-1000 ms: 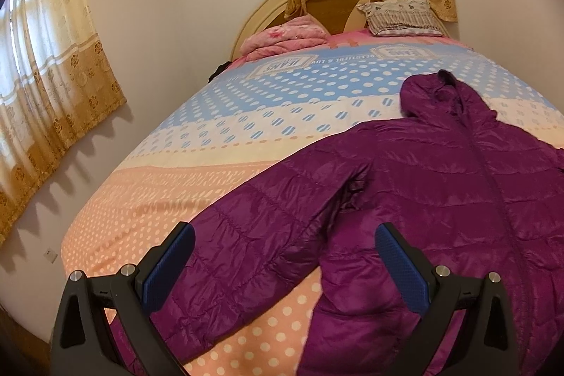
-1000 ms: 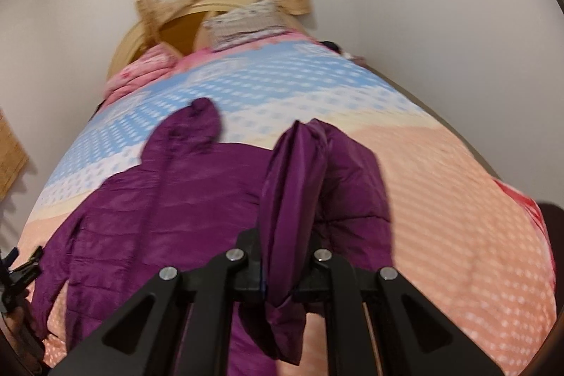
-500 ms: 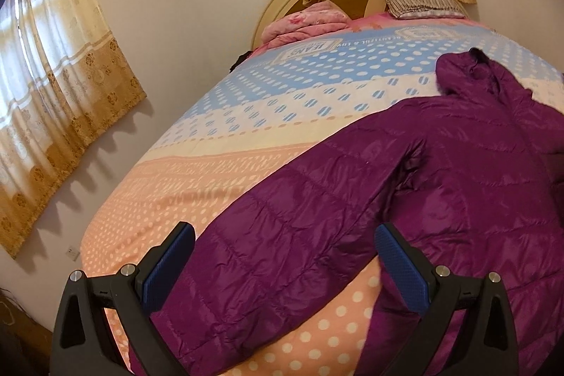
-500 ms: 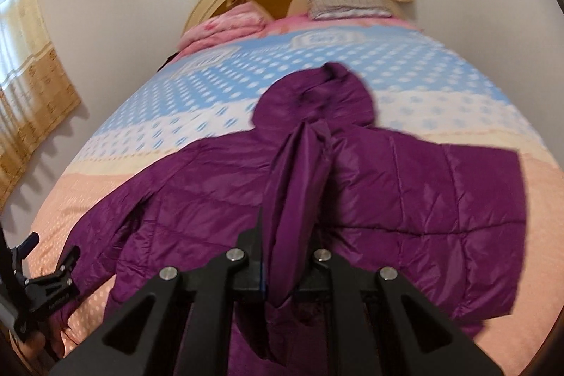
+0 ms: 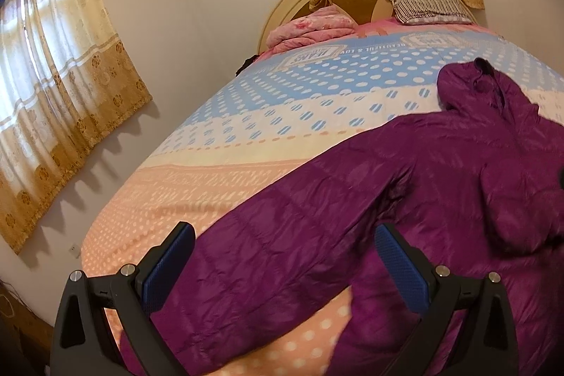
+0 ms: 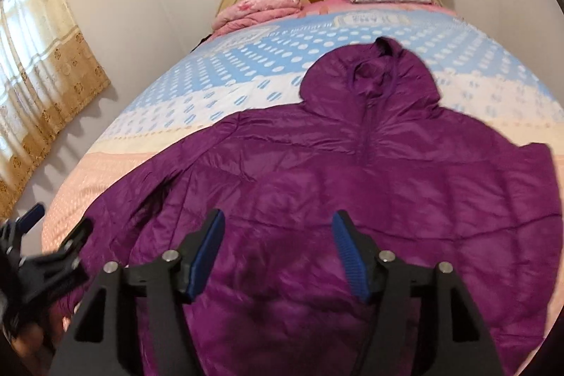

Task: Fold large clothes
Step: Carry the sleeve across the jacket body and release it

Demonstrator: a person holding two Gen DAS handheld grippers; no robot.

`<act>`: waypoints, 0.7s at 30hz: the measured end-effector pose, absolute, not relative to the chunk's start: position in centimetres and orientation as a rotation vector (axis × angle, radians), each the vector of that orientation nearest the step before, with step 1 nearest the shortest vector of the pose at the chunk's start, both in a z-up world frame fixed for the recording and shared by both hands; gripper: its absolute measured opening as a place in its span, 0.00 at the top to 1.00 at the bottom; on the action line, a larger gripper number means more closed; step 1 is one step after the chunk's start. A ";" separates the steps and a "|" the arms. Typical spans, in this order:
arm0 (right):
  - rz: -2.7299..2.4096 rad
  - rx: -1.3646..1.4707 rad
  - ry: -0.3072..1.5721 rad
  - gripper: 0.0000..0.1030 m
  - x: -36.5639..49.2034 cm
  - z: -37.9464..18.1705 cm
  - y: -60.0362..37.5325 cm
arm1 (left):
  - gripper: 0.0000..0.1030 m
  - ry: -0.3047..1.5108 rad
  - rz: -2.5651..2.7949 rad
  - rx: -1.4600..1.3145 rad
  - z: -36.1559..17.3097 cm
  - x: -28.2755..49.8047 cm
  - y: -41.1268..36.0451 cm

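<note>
Left gripper [image 5: 283, 265] hovers with its blue pads wide apart, nothing pinched, above the near sleeve [image 5: 282, 242] of the purple puffer jacket [image 6: 352, 185], which lies face up on the dotted bedspread [image 5: 246, 136] with its hood [image 6: 373, 76] toward the headboard. To fold this sleeve well, I would bite the cuff end, not the mid-arm, lift only enough to clear the slippery quilting, and lay it straight across the chest.

Right gripper [image 6: 278, 245] hangs over the jacket's middle with its jaws opening and no fabric between them; the far sleeve looks already folded in, though blur makes that uncertain.

Both views cut off the hem and the near cuff behind the gripper frames. In the right wrist view the left gripper is a smeared shape at the left edge.
</note>
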State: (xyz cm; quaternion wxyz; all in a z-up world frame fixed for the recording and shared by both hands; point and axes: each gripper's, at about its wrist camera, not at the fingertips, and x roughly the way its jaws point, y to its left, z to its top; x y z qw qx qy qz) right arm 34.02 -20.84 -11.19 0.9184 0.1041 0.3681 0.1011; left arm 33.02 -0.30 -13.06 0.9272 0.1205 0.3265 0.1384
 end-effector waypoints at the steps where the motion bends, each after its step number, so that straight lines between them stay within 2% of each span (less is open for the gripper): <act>1: 0.184 0.202 0.744 0.34 33.6 -10.8 -21.6 | 0.01 0.674 0.272 0.240 -13.1 33.3 -0.9; 12: -0.120 0.130 0.714 0.34 33.9 -11.3 -29.7 | 0.01 0.659 0.159 0.239 -12.9 36.7 -10.0; 18: -0.230 0.163 0.699 0.34 33.5 -11.3 -33.8 | 0.01 0.661 0.158 0.323 -14.9 38.6 -14.0; 19: -0.251 0.166 0.704 0.35 33.6 -11.5 -34.7 | 0.01 0.674 0.166 0.327 -15.7 39.1 -14.1; 21: -0.272 0.175 0.722 0.45 33.9 -12.1 -35.9 | 0.01 0.692 0.178 0.333 -16.7 39.6 -14.0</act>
